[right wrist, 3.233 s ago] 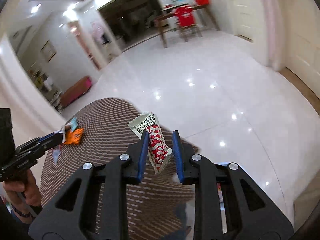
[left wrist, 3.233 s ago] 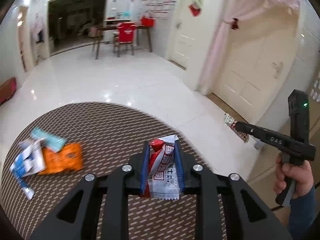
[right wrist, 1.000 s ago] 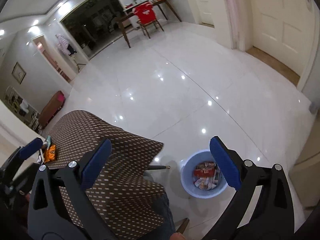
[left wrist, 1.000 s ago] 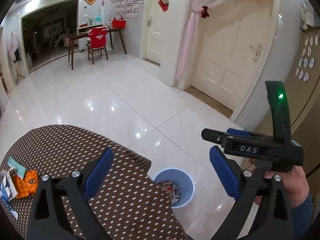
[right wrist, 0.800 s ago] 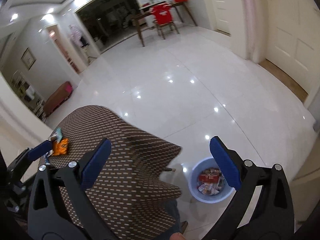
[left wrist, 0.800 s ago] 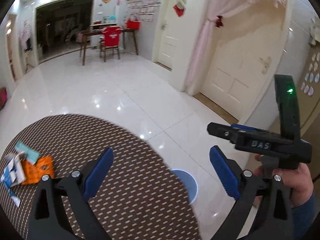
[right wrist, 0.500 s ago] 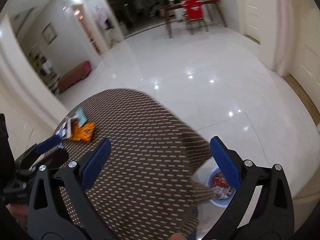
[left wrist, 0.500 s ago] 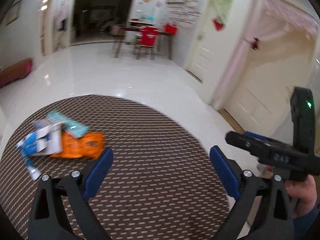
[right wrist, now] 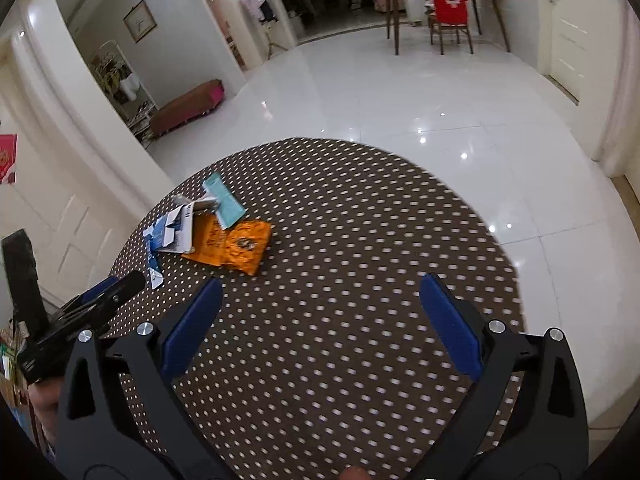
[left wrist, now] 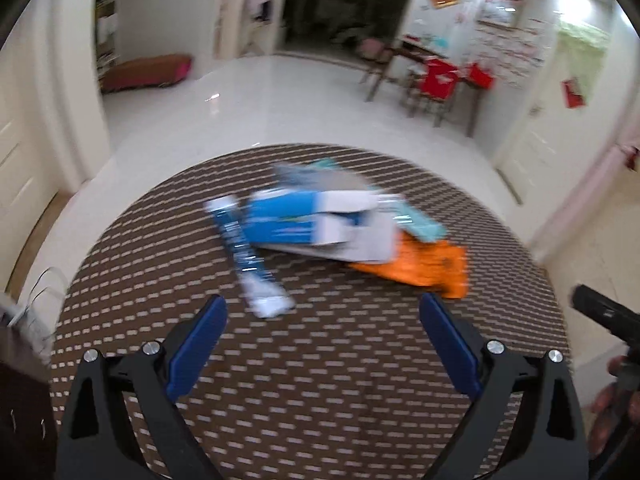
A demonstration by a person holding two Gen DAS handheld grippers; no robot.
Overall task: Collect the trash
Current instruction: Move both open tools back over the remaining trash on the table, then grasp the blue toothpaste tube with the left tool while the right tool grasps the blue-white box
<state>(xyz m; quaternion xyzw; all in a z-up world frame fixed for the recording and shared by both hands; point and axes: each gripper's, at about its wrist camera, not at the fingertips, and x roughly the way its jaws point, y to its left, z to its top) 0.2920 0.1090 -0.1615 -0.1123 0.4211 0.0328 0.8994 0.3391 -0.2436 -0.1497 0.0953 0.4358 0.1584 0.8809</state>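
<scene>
A pile of trash lies on the round brown dotted table (left wrist: 320,380): an orange wrapper (left wrist: 428,266), a blue and white box (left wrist: 316,224), a teal packet (left wrist: 416,224) and a blue and white stick wrapper (left wrist: 248,256). My left gripper (left wrist: 320,308) is open and empty, just short of the pile. My right gripper (right wrist: 318,292) is open and empty over the table, with the orange wrapper (right wrist: 232,246) and the rest of the pile (right wrist: 180,228) ahead to its left. The left gripper's body (right wrist: 80,312) shows at the left edge there.
The table (right wrist: 360,280) stands on a glossy white tiled floor (right wrist: 400,92). A wooden dining table with a red chair (right wrist: 448,4) stands far back. A low brown bench (right wrist: 188,106) sits by the wall. The right gripper's tip (left wrist: 600,316) shows at the right edge.
Both grippers dropped their wrappers into the blue bin and opened. They swung back from the bin to the table; the left one now faces the trash pile closely.
</scene>
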